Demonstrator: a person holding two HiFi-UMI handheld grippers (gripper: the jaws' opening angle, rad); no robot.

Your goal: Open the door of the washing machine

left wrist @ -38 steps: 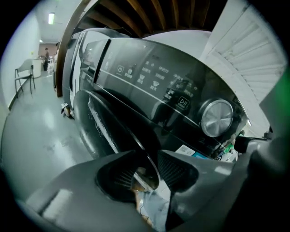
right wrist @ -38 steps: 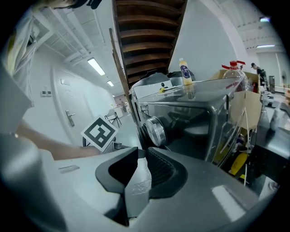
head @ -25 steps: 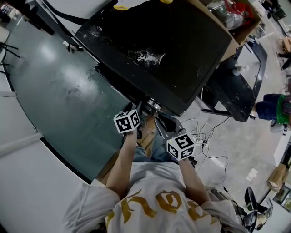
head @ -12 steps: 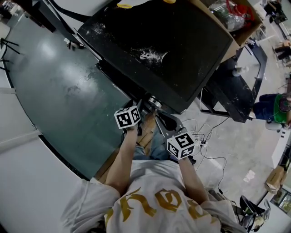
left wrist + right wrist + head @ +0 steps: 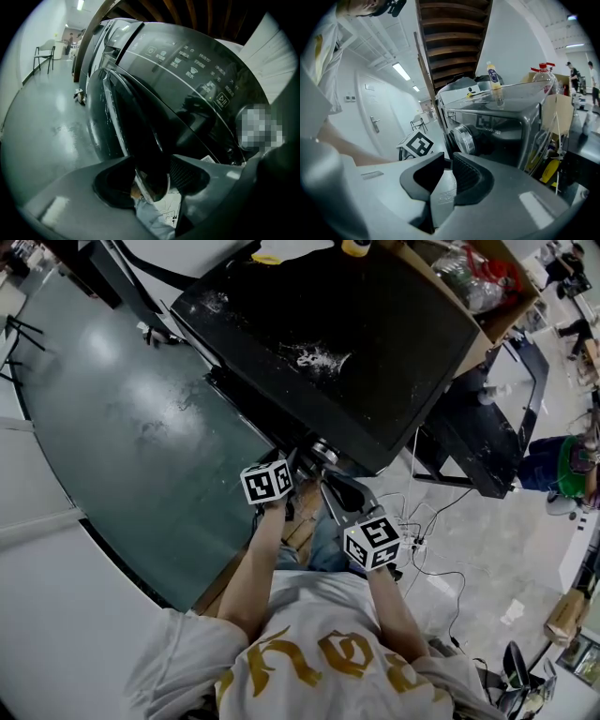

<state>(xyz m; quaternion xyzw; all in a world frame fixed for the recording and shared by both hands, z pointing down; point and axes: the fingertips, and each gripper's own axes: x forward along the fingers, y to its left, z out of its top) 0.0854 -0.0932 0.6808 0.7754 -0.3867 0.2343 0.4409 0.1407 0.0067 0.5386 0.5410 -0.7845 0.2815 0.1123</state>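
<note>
The black washing machine fills the upper middle of the head view, seen from above. My left gripper is at its front, under the top's edge. In the left gripper view the round door curves below the control panel, and my left gripper is shut on the door's chrome rim, one jaw on each side. My right gripper hangs just right of it, shut and holding nothing. In the right gripper view my right gripper points at the machine's front and its dial.
Two bottles stand on the machine's top. A cardboard box and a black frame are to the right, with cables on the floor. Dark green floor lies left. A person stands far right.
The head view has shifted a little. My left gripper has edged slightly closer under the machine's front; the right gripper has hardly moved.
</note>
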